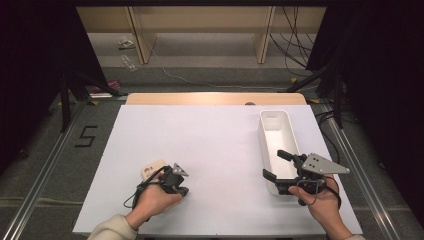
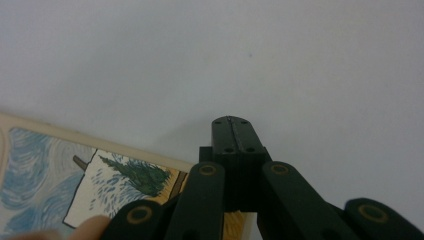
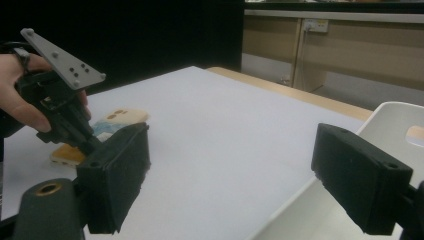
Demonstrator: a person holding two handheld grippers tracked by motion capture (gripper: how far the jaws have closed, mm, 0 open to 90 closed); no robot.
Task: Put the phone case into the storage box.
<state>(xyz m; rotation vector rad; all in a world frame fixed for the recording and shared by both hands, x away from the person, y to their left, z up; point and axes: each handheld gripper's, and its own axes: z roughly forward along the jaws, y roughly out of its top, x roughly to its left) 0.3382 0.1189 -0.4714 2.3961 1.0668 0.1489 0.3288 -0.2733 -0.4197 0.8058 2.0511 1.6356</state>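
Phone case [image 1: 152, 169], cream with a painted swirl print, lies flat on the white desk [image 1: 215, 150] at the lower left of the high view, just beside the left tongs [image 1: 181, 181]. Those tongs are fully closed and hold nothing, tips low to the desk beside the case's edge, probably to nudge it. Right tongs [image 1: 276, 167] gape wide, empty, over the near end of the white bin [image 1: 274, 131], apparently waiting.

A cream phone case [image 1: 152, 169] with a blue swirled painting lies flat, near-left on the table.
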